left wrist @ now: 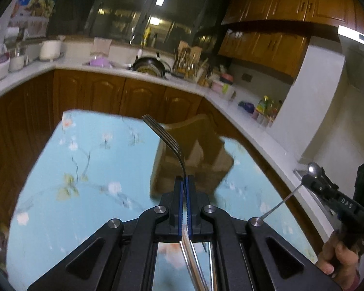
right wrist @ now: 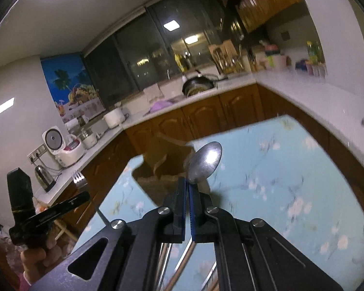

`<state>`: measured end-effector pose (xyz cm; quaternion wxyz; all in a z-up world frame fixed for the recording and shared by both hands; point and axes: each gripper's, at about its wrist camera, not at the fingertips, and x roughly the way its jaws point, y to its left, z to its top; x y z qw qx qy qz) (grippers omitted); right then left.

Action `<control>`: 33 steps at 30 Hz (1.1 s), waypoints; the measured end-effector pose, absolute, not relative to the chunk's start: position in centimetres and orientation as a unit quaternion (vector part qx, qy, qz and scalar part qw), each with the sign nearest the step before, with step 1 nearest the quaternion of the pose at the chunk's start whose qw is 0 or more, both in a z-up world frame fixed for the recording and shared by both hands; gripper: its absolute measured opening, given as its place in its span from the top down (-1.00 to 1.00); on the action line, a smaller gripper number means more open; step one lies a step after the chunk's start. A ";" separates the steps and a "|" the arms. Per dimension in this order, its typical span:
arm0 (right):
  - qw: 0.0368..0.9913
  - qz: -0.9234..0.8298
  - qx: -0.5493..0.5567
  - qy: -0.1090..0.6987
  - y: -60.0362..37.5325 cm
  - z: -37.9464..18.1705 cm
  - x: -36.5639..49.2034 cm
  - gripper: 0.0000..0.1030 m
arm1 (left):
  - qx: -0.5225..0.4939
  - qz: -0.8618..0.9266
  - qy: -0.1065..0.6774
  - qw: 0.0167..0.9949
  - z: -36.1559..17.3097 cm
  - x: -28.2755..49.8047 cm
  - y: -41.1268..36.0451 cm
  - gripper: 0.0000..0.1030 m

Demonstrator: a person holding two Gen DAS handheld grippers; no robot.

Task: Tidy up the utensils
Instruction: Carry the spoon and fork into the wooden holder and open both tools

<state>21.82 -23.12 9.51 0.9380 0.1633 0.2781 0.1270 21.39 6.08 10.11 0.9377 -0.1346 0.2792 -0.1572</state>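
My left gripper (left wrist: 185,179) is shut on a metal fork (left wrist: 165,135), whose tines rise up and away above the table. My right gripper (right wrist: 188,181) is shut on a metal spoon (right wrist: 203,162), bowl upward. Both are held in the air over a table with a light blue floral cloth (left wrist: 92,160). A brown wooden utensil holder (left wrist: 194,155) stands on the table just beyond the fork; it also shows in the right wrist view (right wrist: 162,167), behind the spoon. The right gripper with the spoon shows at the right of the left wrist view (left wrist: 310,177); the left gripper with the fork shows at the left of the right wrist view (right wrist: 78,189).
A white kitchen counter (left wrist: 133,75) on wooden cabinets runs around the table, with a pan (left wrist: 149,66), rice cookers (right wrist: 65,150), a kettle (right wrist: 43,174), jars and bottles. Dark windows lie behind. The person's hands hold both gripper handles.
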 end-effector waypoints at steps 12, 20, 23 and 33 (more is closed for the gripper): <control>0.962 0.119 0.106 0.220 -20.4 13.8 29.6 0.96 | -0.092 -0.122 0.207 0.966 11.6 28.8 3.5 0.99; 0.956 0.123 0.062 0.259 -17.8 10.1 34.3 0.96 | -0.063 -0.100 0.217 0.969 6.6 33.4 -0.6 0.99; 0.951 0.125 0.051 0.278 -17.4 8.2 35.4 0.96 | -0.051 -0.098 0.232 0.967 4.4 34.5 -2.3 0.99; 0.932 0.135 0.056 0.332 -17.5 4.2 36.8 0.96 | -0.020 -0.113 0.265 0.957 2.6 36.7 -4.3 0.98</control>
